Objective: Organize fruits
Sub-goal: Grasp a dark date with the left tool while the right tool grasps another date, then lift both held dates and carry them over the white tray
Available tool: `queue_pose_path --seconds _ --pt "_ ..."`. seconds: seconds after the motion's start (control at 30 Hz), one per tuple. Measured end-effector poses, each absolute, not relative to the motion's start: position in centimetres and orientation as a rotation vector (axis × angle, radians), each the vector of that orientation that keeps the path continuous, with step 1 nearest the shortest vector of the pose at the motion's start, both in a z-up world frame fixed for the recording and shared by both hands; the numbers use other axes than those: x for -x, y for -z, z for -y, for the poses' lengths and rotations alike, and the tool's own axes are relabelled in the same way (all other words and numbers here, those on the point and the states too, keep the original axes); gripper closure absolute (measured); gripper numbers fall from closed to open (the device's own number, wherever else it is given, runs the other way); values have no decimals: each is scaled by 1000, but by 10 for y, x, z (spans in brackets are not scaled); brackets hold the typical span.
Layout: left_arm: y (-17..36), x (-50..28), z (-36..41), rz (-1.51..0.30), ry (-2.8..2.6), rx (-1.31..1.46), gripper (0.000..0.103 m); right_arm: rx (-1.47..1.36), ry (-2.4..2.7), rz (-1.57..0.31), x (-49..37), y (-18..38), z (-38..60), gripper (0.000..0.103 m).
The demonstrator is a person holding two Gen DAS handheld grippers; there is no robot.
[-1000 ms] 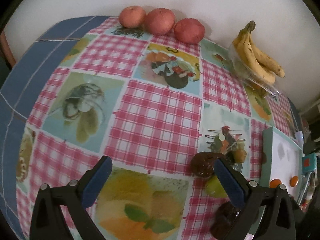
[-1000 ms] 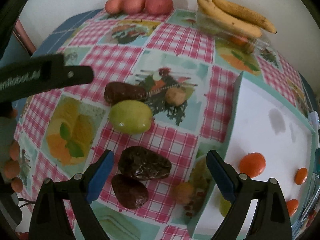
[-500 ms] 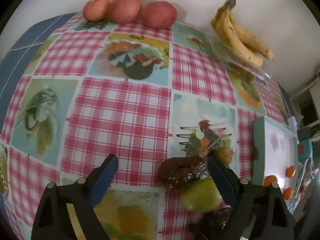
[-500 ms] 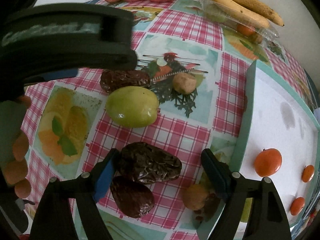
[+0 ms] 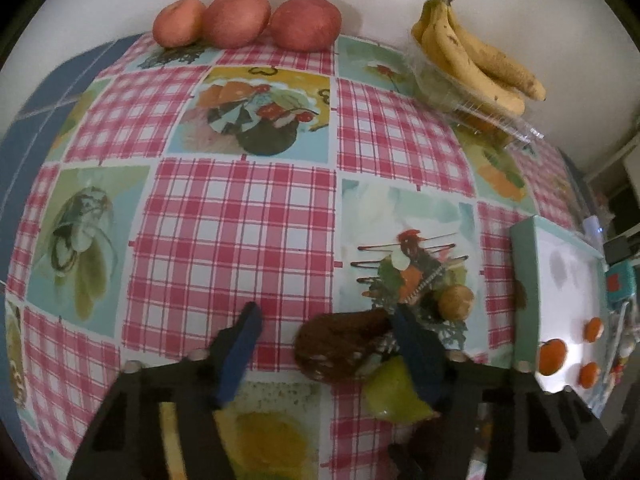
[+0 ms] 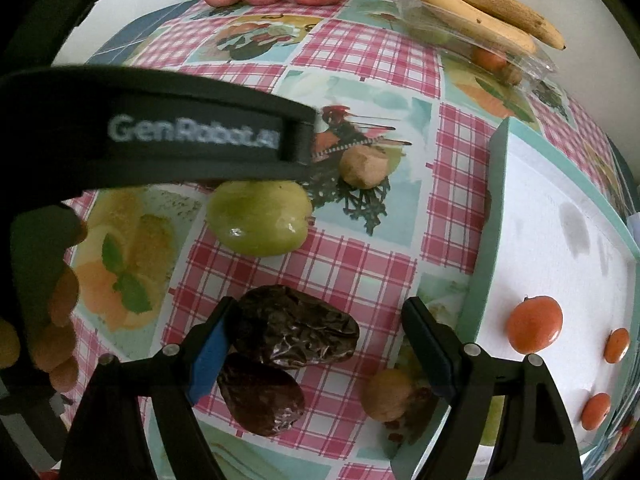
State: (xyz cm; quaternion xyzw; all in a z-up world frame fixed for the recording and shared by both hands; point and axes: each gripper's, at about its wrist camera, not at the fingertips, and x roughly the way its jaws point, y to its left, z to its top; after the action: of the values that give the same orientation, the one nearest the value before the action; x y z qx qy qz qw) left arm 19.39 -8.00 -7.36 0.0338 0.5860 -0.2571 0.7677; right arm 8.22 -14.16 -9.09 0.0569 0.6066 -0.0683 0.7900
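Observation:
My left gripper [image 5: 326, 316] is open low over the checked tablecloth, with a dark brown date [image 5: 340, 344] between its fingers, close to the right one. A green fruit [image 5: 394, 392] lies just behind that finger. My right gripper [image 6: 318, 312] is open around another date [image 6: 296, 332]; a second date [image 6: 262, 394] lies below it. The green fruit [image 6: 260, 216] and a walnut [image 6: 364, 166] lie farther ahead. The left gripper's black body [image 6: 160, 136] crosses the right wrist view.
A white tray with a teal rim [image 6: 486, 208] on the right holds small orange fruits [image 6: 534, 324]. Three red apples [image 5: 248, 20] and a banana bunch [image 5: 472, 56] on a clear box stand at the far edge. Another walnut [image 6: 386, 396] lies by the tray.
My left gripper has moved forward and right, bringing the date between its fingers. My right gripper has moved closer over its date. Both stay open.

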Motion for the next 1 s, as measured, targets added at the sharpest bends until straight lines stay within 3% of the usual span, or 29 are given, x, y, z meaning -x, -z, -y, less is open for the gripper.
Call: queue_pose_path --seconds 0.03,0.23,0.47,0.73,0.83,1.0 --pt "75 -193 77 -1277 567 -61 51 -123 147 -1306 -82 91 143 19" --pt "75 -190 64 -1284 575 -31 51 -126 153 -1306 -80 91 144 21" --pt "72 -187 43 -1289 514 -13 51 -139 168 -1287 -78 86 150 43" --pt "70 -178 23 -1296 476 17 52 -152 173 -1273 -75 87 157 44" --pt "68 -176 15 -1303 475 55 58 -175 162 -1268 -73 84 159 44" --pt "60 -172 6 -1287 443 42 59 -199 163 -1219 -68 61 163 44"
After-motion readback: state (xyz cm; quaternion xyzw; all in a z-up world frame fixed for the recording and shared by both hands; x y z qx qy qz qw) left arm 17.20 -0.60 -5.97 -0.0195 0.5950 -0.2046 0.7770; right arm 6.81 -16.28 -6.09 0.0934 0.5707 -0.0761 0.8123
